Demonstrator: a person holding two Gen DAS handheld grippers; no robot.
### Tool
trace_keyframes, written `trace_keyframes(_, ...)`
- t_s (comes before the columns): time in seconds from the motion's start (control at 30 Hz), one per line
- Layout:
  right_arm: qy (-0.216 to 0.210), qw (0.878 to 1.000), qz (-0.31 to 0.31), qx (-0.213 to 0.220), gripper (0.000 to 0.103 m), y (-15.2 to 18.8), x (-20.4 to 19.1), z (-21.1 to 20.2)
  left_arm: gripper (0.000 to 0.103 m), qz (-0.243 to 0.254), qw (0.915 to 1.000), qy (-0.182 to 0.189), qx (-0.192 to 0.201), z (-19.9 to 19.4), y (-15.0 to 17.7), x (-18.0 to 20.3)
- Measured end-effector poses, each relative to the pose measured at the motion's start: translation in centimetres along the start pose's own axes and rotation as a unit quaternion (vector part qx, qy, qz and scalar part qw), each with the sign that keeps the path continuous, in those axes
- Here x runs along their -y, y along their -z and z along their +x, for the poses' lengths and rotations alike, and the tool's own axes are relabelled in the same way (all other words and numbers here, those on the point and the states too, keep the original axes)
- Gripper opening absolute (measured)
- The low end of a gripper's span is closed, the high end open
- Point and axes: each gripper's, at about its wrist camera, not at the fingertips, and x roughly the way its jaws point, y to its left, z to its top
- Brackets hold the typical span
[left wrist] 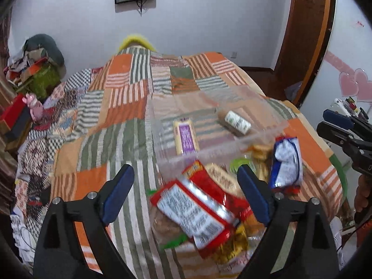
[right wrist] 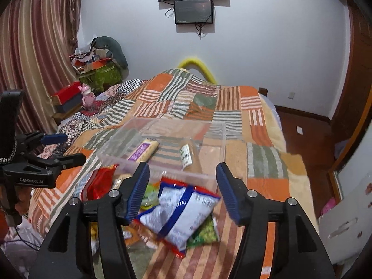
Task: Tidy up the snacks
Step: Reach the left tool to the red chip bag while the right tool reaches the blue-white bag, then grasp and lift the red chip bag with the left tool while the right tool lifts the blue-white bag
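A clear plastic bin (left wrist: 262,137) (right wrist: 160,169) lies on the patchwork bed. It holds a yellow bar with a purple label (left wrist: 184,137) (right wrist: 144,150) and a white-wrapped snack (left wrist: 238,119) (right wrist: 186,154). A pile of snack packs lies in front of it: a red pack (left wrist: 197,211) (right wrist: 102,183) and a blue-and-white pack (left wrist: 287,162) (right wrist: 181,211). My left gripper (left wrist: 186,186) is open above the red pack. My right gripper (right wrist: 183,190) is open above the blue-and-white pack; it also shows at the right edge of the left wrist view (left wrist: 337,125).
The patchwork quilt (left wrist: 116,116) (right wrist: 255,139) covers the bed. A red box and pink toy (right wrist: 86,97) sit at the bed's left side by striped curtains (right wrist: 34,58). A wooden door (left wrist: 302,34) stands at the right. A screen (right wrist: 194,11) hangs on the far wall.
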Motion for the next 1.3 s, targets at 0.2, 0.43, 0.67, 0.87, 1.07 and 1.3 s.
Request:
trace_keyframes(0.2,0.003,1.000,0.016,-0.017,0.061,2.0,0.0,0.4,0.092,-0.020,0.9995,0.009,-0.023,0.9,2.1,0.0)
trace_keyframes(0.43,0.007,0.998,0.035,-0.042,0.063,4.0,0.4,1.3,0.092,-0.028,0.9988,0.006,-0.039,2.6,2.8,0.1)
trace_keyframes(0.67,-0.003,0.997,0.041,-0.062,0.063,5.2,0.2,2.8,0.096,-0.051,0.9972,0.023,-0.049,4.7,2.9,0.2)
trace_keyframes(0.87,-0.011,0.996,0.043,-0.073,0.064,5.5,0.1,4.0,0.097,-0.056,0.9962,0.024,-0.061,6.3,3.3,0.3)
trace_keyframes(1.07,-0.014,0.996,0.053,-0.070,0.069,5.4,0.1,4.6,0.097,-0.056,0.9965,0.026,-0.056,7.0,3.5,0.4)
trace_keyframes(1.3,-0.032,0.994,0.075,-0.071,0.071,5.2,0.3,5.1,0.078,-0.024,0.9988,0.011,-0.042,6.9,4.0,1.2)
